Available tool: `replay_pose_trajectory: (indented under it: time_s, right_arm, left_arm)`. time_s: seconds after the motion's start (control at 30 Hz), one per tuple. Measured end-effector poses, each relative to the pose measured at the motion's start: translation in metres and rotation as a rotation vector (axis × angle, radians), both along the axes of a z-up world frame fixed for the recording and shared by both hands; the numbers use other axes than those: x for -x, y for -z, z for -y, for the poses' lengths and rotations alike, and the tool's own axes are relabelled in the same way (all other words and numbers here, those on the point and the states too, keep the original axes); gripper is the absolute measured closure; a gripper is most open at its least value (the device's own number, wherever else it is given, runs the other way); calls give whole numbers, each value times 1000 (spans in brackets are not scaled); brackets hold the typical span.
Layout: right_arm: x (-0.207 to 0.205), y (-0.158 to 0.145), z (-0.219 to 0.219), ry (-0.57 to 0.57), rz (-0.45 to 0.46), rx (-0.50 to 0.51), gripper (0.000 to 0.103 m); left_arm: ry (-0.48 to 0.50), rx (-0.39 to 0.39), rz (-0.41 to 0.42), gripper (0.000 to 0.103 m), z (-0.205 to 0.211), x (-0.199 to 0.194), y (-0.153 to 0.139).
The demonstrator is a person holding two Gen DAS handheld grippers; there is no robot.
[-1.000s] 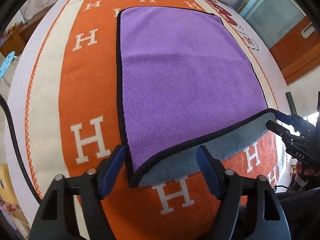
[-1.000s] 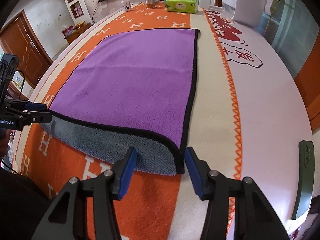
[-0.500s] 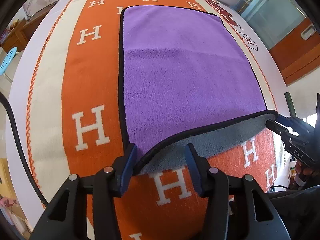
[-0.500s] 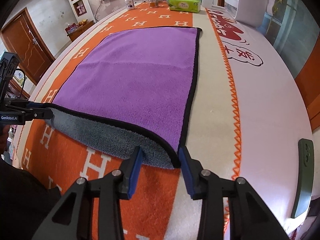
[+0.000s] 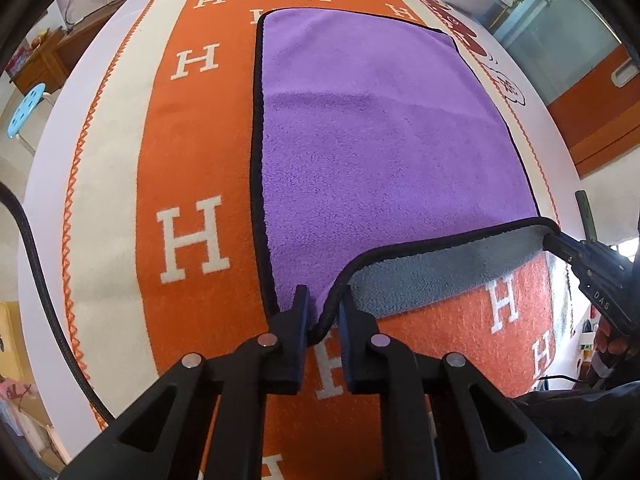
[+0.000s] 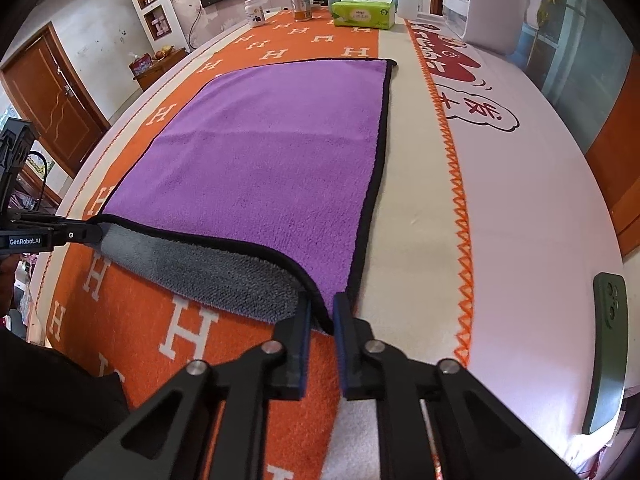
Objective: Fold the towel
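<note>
A purple towel [image 5: 372, 136] with a black hem and grey underside lies flat on the orange H-patterned table cover; it also shows in the right wrist view [image 6: 264, 160]. Its near edge is raised, showing the grey underside [image 5: 440, 272]. My left gripper [image 5: 324, 316] is shut on the towel's near left corner. My right gripper [image 6: 322, 316] is shut on the near right corner. Each gripper shows from the side in the other view, the right one [image 5: 592, 276] and the left one [image 6: 48, 234].
A green tissue box [image 6: 362, 14], bottles [image 6: 256, 12] and a white appliance [image 6: 480, 4] stand at the table's far end. A dark green phone [image 6: 606, 352] lies near the right edge. The table cover [image 5: 192, 160] extends left of the towel.
Both grippers went from open around the near corners to shut on them. The near edge has lifted a little, showing more grey underside.
</note>
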State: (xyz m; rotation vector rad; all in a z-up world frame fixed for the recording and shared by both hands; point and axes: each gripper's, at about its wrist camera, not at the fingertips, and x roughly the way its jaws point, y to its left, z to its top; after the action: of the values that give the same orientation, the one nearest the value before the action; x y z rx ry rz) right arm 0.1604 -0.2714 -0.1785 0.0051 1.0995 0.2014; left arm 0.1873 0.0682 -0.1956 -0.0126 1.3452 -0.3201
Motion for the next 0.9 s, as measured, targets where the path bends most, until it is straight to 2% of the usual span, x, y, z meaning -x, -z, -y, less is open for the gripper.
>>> replay_pose_trajectory:
  time_s: [0.4,0.7,0.9]
  right_arm:
    - [-2,-5,-1,-11,8,14,99]
    - [-9,-29,0,-31,41,4,99]
    - [-25,-49,0,-43,86,5,99]
  left_arm:
    - [-25,-16,29,97,1,4,-15]
    - [-3,-42,41,97,3,-3,-39]
    - [-4,-48,83,97,1,-21,-66]
